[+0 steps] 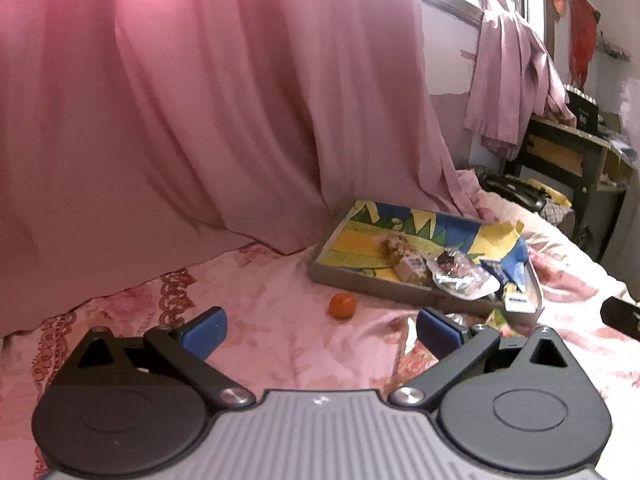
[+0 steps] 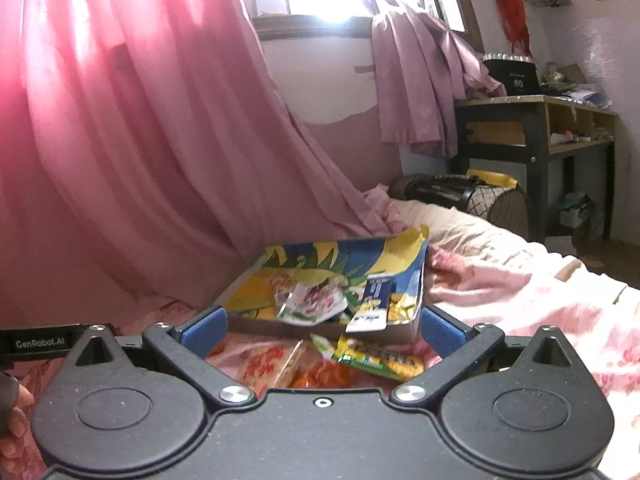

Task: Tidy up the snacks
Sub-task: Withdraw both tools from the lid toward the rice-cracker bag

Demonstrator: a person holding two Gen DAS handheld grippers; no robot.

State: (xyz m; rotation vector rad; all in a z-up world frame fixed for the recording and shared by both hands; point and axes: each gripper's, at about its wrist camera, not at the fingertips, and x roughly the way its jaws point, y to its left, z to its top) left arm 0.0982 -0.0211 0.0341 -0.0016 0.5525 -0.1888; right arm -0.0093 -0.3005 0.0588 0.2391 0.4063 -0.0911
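Note:
A shallow tray [image 1: 352, 276] lined with yellow, blue and green paper lies on the pink bedspread and holds several snack packets [image 1: 452, 272]. A small orange fruit [image 1: 342, 305] lies on the bed just in front of the tray. My left gripper [image 1: 320, 330] is open and empty, a little short of the fruit. In the right wrist view the tray [image 2: 400, 330] is close ahead, with a blue and white packet [image 2: 370, 304] leaning on its front edge. A green and yellow packet [image 2: 376, 358] and red and orange packets [image 2: 276, 364] lie on the bed between my open right gripper's [image 2: 322, 330] fingers.
A pink curtain [image 1: 180, 120] hangs close behind the tray on the left. A dark desk [image 2: 536, 128] with clutter stands at the back right, with bags [image 2: 460, 192] on the floor beside the bed. The other gripper's body [image 1: 620, 316] shows at the right edge.

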